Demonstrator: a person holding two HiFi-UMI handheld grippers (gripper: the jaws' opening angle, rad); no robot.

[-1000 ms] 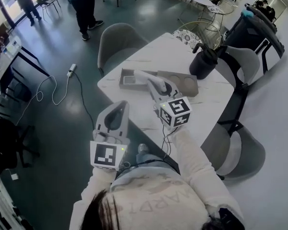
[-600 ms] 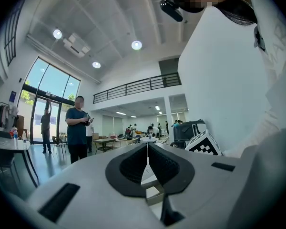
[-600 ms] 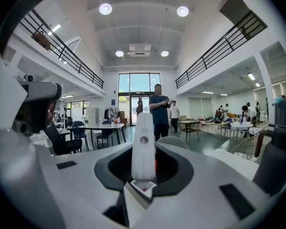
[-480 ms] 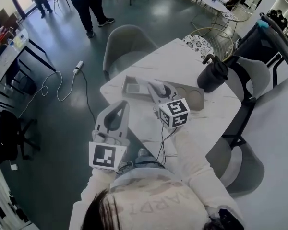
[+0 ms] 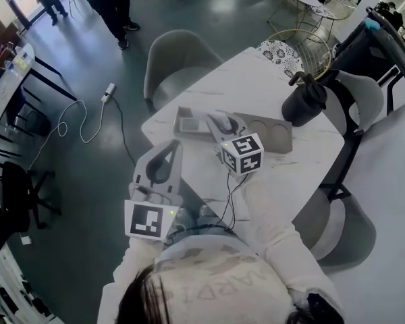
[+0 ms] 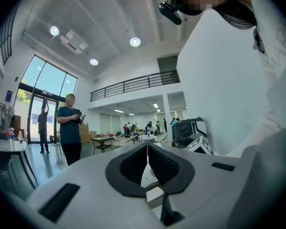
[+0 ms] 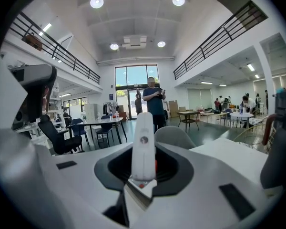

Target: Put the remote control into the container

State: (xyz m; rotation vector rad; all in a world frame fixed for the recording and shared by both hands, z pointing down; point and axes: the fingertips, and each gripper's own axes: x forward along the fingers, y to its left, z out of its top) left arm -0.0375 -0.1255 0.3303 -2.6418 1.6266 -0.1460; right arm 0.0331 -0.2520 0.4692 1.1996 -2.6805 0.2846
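- right gripper (image 5: pixel 221 121): jaws clamped on white remote control (image 7: pixel 144 137). remote stands lengthwise between the dark pads, far end sticking out past the jaw tips. marker cube faces the head cam.
- remote control: held, not set down. in head view it sits over the mid part of the container (image 5: pixel 273 135), about where the rectangular section meets the section w/ two round recesses. can't tell if it touches the container.
- container: flat grey tray on the table (image 5: pixel 256 79), near the table's left edge. left section holds a pale flat rectangular item, type unclear.
- left gripper (image 6: pixel 147 149): jaws together, nothing between them. held off the table's near-left corner, above the floor, well apart from the container.
- black jug (image 5: pixel 302 105): upright on table, right of the container, apart from it.
- grey chair (image 5: pixel 179 63): at the table's far-left side.
- power strip (image 5: pixel 109 90) w/ white cable: on dark floor, left of the table.
- standing person, dark top (image 7: pixel 155 101): background, right gripper view.
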